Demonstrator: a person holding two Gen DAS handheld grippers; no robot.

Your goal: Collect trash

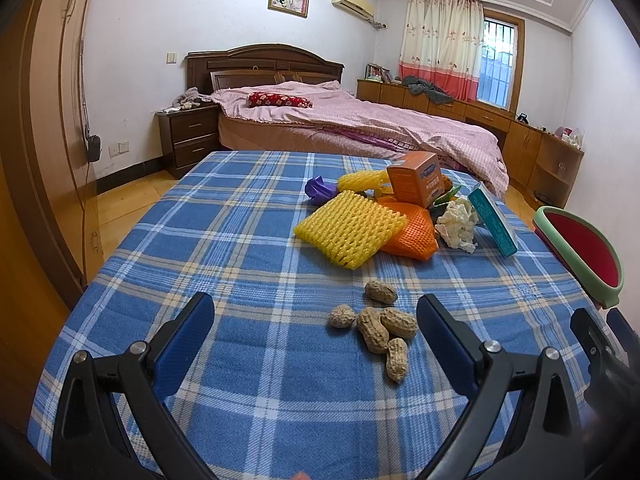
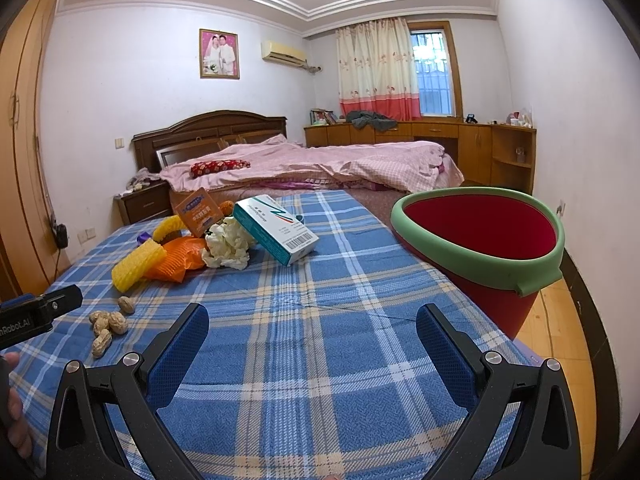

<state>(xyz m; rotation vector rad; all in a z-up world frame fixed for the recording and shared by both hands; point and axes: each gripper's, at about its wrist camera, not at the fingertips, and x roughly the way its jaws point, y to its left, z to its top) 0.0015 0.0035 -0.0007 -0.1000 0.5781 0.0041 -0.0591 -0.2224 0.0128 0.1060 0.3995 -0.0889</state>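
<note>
On the blue plaid tablecloth (image 1: 248,248) lies a pile of trash: yellow foam net (image 1: 350,226), orange foam net (image 1: 412,232), orange box (image 1: 416,180), crumpled white tissue (image 1: 458,222), teal-and-white box (image 2: 276,230), a purple scrap (image 1: 320,190). Several peanut shells (image 1: 380,328) lie just ahead of my left gripper (image 1: 316,310), which is open and empty. My right gripper (image 2: 314,320) is open over bare cloth. A red bin with a green rim (image 2: 480,240) sits at the table's right edge, tilted toward me.
A bed with pink covers (image 1: 360,120) stands beyond the table, a nightstand (image 1: 188,136) on its left and wooden cabinets (image 2: 480,148) along the far wall. A wardrobe (image 1: 44,140) stands to the left. Wooden floor (image 2: 560,320) shows right of the table.
</note>
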